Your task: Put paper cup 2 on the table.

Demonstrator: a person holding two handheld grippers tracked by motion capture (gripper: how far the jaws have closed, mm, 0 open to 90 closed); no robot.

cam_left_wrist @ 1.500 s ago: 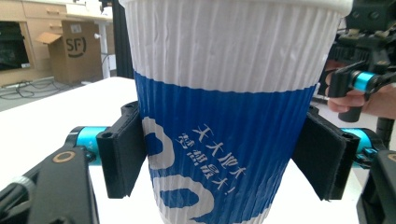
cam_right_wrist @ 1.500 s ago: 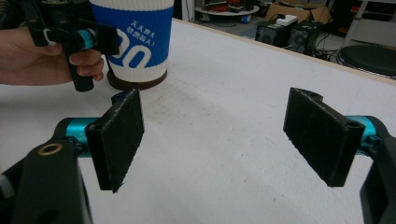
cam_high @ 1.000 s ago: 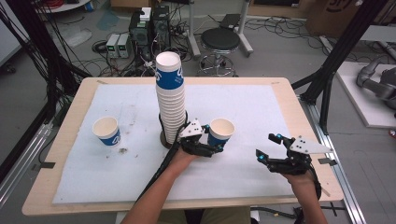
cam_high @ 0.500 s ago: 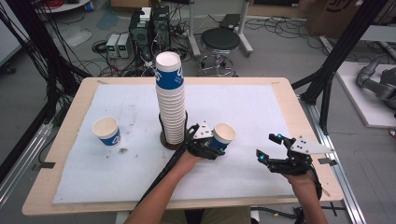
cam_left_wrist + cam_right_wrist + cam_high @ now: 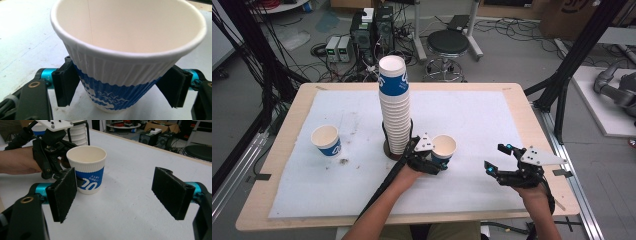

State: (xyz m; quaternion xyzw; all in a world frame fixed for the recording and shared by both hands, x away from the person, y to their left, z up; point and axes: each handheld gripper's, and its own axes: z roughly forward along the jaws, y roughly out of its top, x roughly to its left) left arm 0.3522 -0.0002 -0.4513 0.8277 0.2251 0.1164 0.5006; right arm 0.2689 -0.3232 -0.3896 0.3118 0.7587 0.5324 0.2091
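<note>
- The left gripper (image 5: 432,161) sits just below the middle of the high view with a blue-and-white paper cup (image 5: 443,150) between its jaws; the cup stands upright on the white mat (image 5: 492,120), just right of the tall cup stack (image 5: 394,107) in its black holder.
- In the left gripper view the cup (image 5: 125,50) rises between the two black pads; the left pad (image 5: 65,83) touches the ribbed wall, while the right pad (image 5: 175,86) lies at the cup's edge and I cannot tell whether it presses; the jaws have just been opening with the cup between them.
- My reading: the step in hand is setting this cup down and letting go, so the grip looks to be loosening rather than firm.
- The right gripper (image 5: 507,167) hangs at the lower right of the high view, well apart from the cup; its jaws stand wide apart with nothing between them, as the right gripper view shows, with the cup (image 5: 87,170) farther off at upper left.
- A second cup (image 5: 326,140) stands alone at the left of the mat, well apart from the stack.
- Next move, as I judge it: spread the left jaws clear of both walls, then draw straight back toward the lower edge so the pads do not drag or tip the light cup; the stack close by leaves little room to swing left.
</note>
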